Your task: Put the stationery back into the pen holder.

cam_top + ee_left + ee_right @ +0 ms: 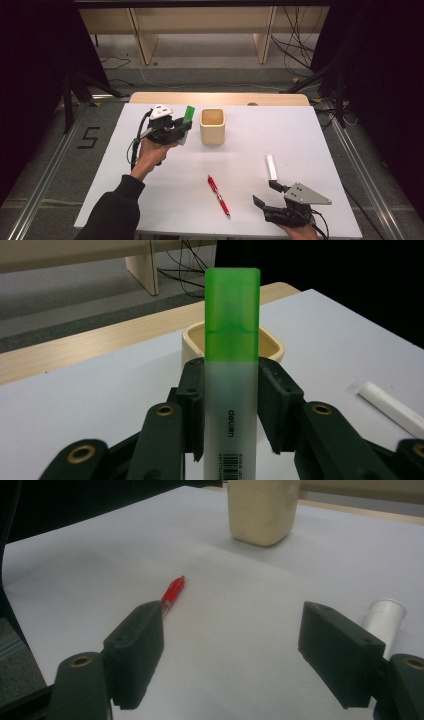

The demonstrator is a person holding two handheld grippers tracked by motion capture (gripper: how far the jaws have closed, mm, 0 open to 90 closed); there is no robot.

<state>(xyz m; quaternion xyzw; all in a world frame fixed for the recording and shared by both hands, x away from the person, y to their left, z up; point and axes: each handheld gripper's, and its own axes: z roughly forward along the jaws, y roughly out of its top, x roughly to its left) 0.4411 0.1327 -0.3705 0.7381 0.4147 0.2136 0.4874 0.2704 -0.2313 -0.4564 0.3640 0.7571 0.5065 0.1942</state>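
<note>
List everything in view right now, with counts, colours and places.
Green-capped translucent plastic highlighter: 1, green and frosted, clamped in the left gripper beside the cup.
Cream square-mouthed cup: 1, cream, far centre of the table.
Red plastic pen: 1, red, lying near centre.
White plastic tube: 1, white, lying right of centre.
White table: 1, white, bearing all of these.
Left gripper: 1, black, shut on the highlighter.
Right gripper: 1, black, open near the tube.
</note>
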